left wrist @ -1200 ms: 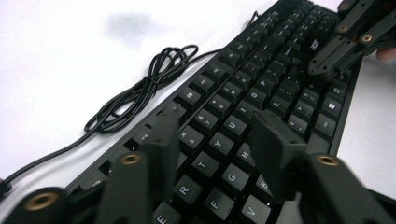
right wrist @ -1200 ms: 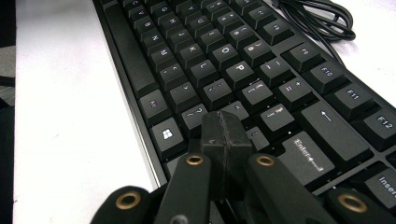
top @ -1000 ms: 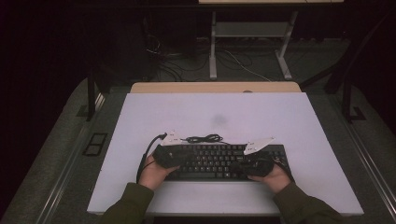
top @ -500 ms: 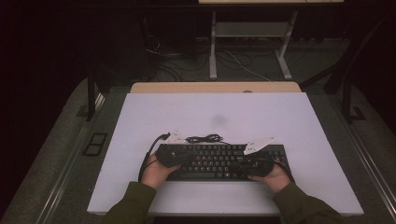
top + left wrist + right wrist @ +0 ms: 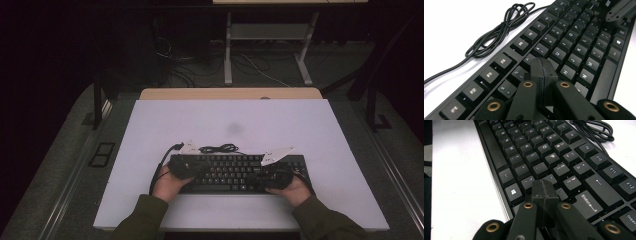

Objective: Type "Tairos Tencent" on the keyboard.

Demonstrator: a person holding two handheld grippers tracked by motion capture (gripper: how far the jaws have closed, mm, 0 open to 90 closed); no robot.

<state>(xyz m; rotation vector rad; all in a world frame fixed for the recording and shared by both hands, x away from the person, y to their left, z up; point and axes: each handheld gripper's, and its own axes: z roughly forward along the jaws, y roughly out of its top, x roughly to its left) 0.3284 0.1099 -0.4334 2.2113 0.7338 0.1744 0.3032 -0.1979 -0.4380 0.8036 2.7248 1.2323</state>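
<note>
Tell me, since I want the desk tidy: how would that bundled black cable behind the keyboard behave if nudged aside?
The cable looks thin and loosely looped, so it would probably flop and slide rather than roll. Its loops seem cinched at the middle, so they'd likely move together. One strand appears to run toward the keyboard, so a hard push might tug it.
</note>
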